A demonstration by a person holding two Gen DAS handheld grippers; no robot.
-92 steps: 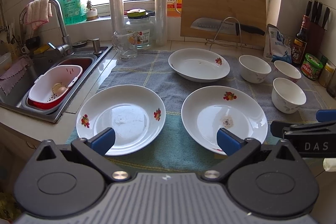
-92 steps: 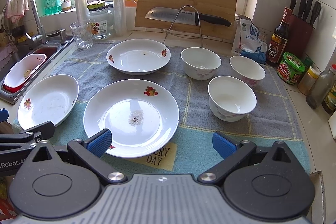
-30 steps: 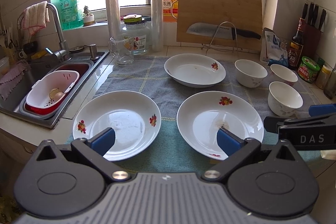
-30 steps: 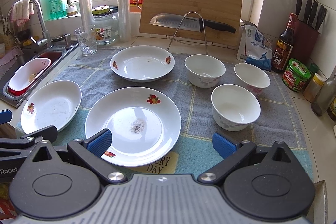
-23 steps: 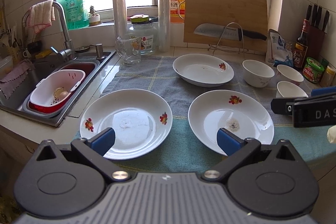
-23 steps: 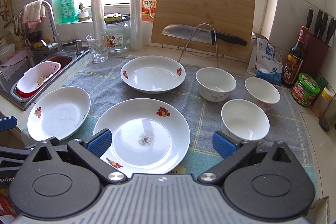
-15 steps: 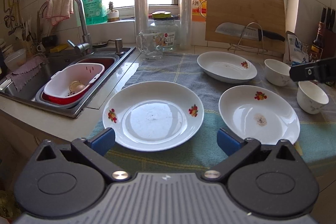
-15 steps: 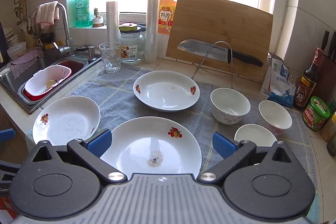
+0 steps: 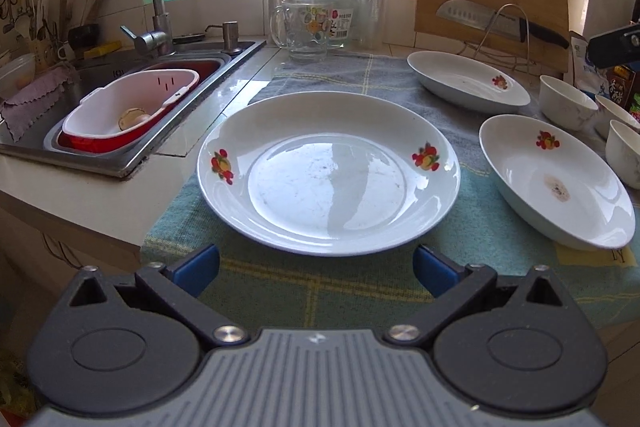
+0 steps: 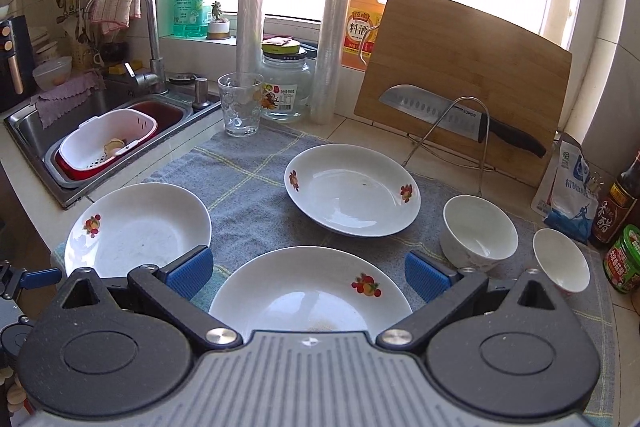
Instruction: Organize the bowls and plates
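The left gripper (image 9: 316, 265) is dropping low and sliding over toward the sink side, so the left plate (image 9: 328, 171) is now sitting dead centre just past its wide-open, empty fingers, while the right gripper (image 10: 308, 277), also wide and empty, is lifting up over the near plate (image 10: 310, 291). I'm guessing the plate's front rim wants a shallow, level pinch. The towel (image 9: 360, 283) underneath could be snagging a finger, with the sink (image 9: 120, 163) edge just beside and the bowls (image 10: 478, 233) sitting well clear.

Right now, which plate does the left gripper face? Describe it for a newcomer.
Start at the sink. On the towel beside it lies the plate nearest the sink, before the open left gripper. Unlike its neighbour, its centre has no brown stain.
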